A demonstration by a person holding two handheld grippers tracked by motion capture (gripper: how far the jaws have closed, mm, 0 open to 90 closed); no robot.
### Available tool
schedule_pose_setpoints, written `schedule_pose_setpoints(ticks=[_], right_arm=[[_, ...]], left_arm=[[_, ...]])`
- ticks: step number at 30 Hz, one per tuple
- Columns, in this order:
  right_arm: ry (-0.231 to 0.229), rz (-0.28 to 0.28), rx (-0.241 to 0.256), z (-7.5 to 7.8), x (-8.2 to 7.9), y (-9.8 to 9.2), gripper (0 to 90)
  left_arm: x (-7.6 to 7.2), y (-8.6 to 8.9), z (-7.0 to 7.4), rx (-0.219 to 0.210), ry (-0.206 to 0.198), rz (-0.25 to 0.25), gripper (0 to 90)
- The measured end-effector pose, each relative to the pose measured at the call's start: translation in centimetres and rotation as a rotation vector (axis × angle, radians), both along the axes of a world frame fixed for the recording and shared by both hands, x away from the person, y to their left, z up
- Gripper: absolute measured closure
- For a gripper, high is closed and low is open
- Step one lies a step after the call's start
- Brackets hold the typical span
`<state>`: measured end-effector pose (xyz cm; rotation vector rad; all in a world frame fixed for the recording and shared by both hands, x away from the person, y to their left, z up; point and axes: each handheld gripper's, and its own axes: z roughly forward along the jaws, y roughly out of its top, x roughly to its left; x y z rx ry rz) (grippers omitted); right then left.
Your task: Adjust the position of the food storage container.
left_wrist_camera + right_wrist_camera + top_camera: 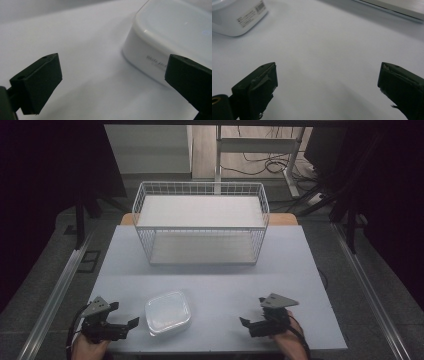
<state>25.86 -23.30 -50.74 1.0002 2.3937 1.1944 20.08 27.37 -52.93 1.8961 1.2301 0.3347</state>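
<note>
A white plastic box (pixel 168 312) with a lid lies on a pale table (pixel 215 280), between two black tongs held by a person. The left tongs (pixel 123 316) sit just beside the box, their jaws spread wide and holding nothing. In the left gripper view, one jaw covers part of the box's side, cutting off a line of grey lettering; the print is too blurred to read. The right tongs (pixel 253 310) rest well apart from the box, jaws likewise released and empty. In the right gripper view, the box (pixel 235 15) sits off to the upper left, cut by the picture's edge, showing a label with a barcode and tiny, unreadable text. Beyond both tongs stands a white wire basket (pixel 200 222).
</note>
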Motion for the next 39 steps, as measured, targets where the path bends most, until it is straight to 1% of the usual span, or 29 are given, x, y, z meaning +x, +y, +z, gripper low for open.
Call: schedule_pose_setpoints(ticks=[1,2,3,5,8,9,11,14,16,18,20,21,23,26,28,30,32,33,35,36,37,38,39], right_arm=[[-0.001,-0.006,0.026,0.1,-0.1,-0.7,2.4],[0.01,-0.002,0.037,0.1,-0.1,-1.3,2.1],[0.017,0.013,0.039,0.0,0.0,-1.6,2.1],[0.039,0.023,0.014,-0.3,0.1,-1.7,1.8],[0.073,0.024,-0.021,-0.9,0.4,-1.4,0.3],[0.072,0.022,-0.028,-1.0,0.5,-1.3,0.0],[0.064,0.0,-0.03,-1.1,0.5,-1.1,0.0],[0.039,-0.019,-0.032,-1.0,0.5,-1.1,0.0],[0.032,-0.027,-0.032,-1.1,0.6,-1.1,0.0],[0.034,-0.02,-0.041,-1.2,0.6,-1.0,0.0],[0.038,-0.011,-0.07,-1.4,0.6,-0.9,0.0],[0.046,-0.004,-0.078,-1.4,0.5,-0.8,0.0],[0.042,0.005,-0.083,-1.3,0.5,-0.7,0.0],[0.026,0.006,-0.07,-1.0,0.4,-0.7,0.0],[0.017,0.009,-0.058,-0.9,0.4,-0.6,0.0],[0.006,0.012,-0.058,-0.7,0.3,-0.6,0.0],[-0.001,0.007,-0.059,-0.5,0.3,-0.5,0.0],[-0.004,0.007,-0.058,-0.4,0.2,-0.4,0.0],[-0.013,0.001,-0.057,-0.3,0.2,-0.3,0.0],[-0.017,-0.002,-0.056,-0.3,0.2,-0.2,0.1],[-0.021,-0.008,-0.054,-0.3,0.2,-0.1,0.0],[-0.025,-0.013,-0.054,-0.2,0.3,0.0,0.0],[-0.025,-0.013,-0.054,-0.2,0.3,0.0,0.0]], left_arm=[[0.2,0.0,-0.2,0.015,0.006,0.0,1.2],[0.3,-0.1,-0.2,0.016,0.019,0.0,1.6],[0.4,-0.1,-0.2,0.015,0.02,-0.004,1.8],[0.4,0.0,-0.2,0.01,0.019,-0.008,2.1],[0.4,0.1,-0.3,-0.003,0.016,-0.017,2.2],[0.4,0.1,-0.3,-0.003,0.015,-0.022,2.2],[0.4,0.0,-0.3,0.003,0.017,-0.026,2.2],[0.5,-0.1,-0.3,0.016,0.022,-0.026,2.3],[0.5,-0.1,-0.3,0.013,0.021,-0.029,2.6],[0.4,-0.1,-0.3,-0.005,0.021,-0.03,2.6],[0.4,-0.1,-0.2,-0.012,0.024,-0.028,4.0],[0.4,-0.3,-0.2,-0.008,0.027,-0.032,5.0],[0.3,-0.7,0.0,0.01,0.017,-0.044,8.0],[0.1,-1.4,0.4,0.024,-0.001,-0.069,14.7],[0.1,-1.7,0.6,0.019,-0.001,-0.083,21.6],[0.0,-1.7,0.7,0.002,-0.001,-0.093,30.6],[0.0,-1.6,0.7,-0.027,0.01,-0.113,43.2],[0.1,-1.6,0.7,-0.034,0.016,-0.112,48.1],[0.3,-2.0,0.6,-0.018,0.03,-0.112,58.6],[0.3,-2.0,0.6,-0.018,0.03,-0.112,63.4],[0.6,-2.5,0.5,0.003,0.052,-0.127,67.9],[0.6,-2.5,0.5,0.003,0.052,-0.127,72.1],[0.7,-2.8,0.4,0.019,0.059,-0.127,72.1]])
